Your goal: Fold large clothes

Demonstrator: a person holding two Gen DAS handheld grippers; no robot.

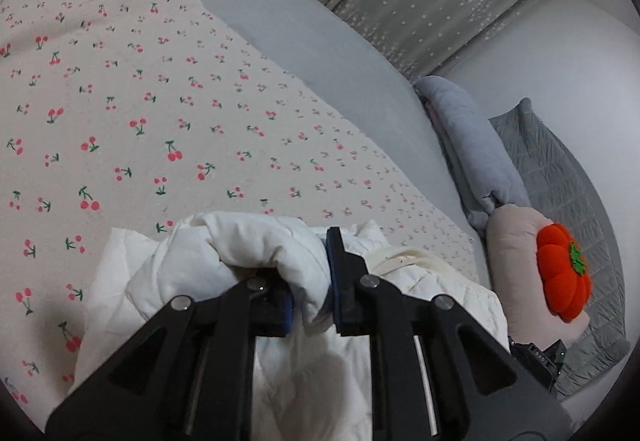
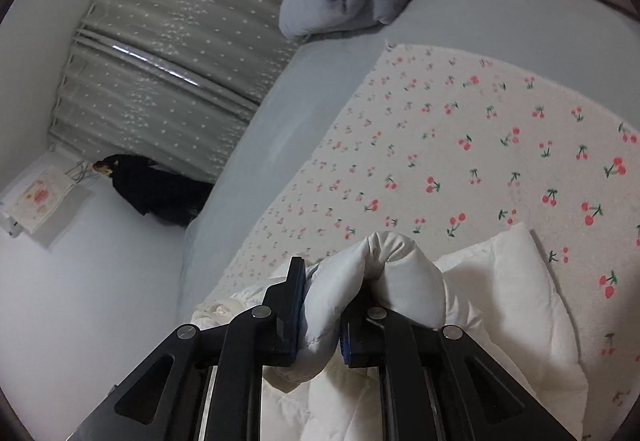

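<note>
Bunching over the cherry-print sheet (image 1: pixel 168 113) on the bed, the white padded garment (image 1: pixel 256 241) is pinched by both the left gripper (image 1: pixel 310 301) and right gripper (image 2: pixel 322 321), which should probably lift evenly, since its full outline is cut off below the frames.

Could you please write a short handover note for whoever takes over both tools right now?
Left tool: shut on a bunched fold of the white padded garment.
Right tool: shut on another bunched part of the same garment.
The garment lies crumpled over the cherry-print sheet on the bed.
Done: both grips taken. Left: spread it flat and make the folds; no neat fold shows yet.
</note>
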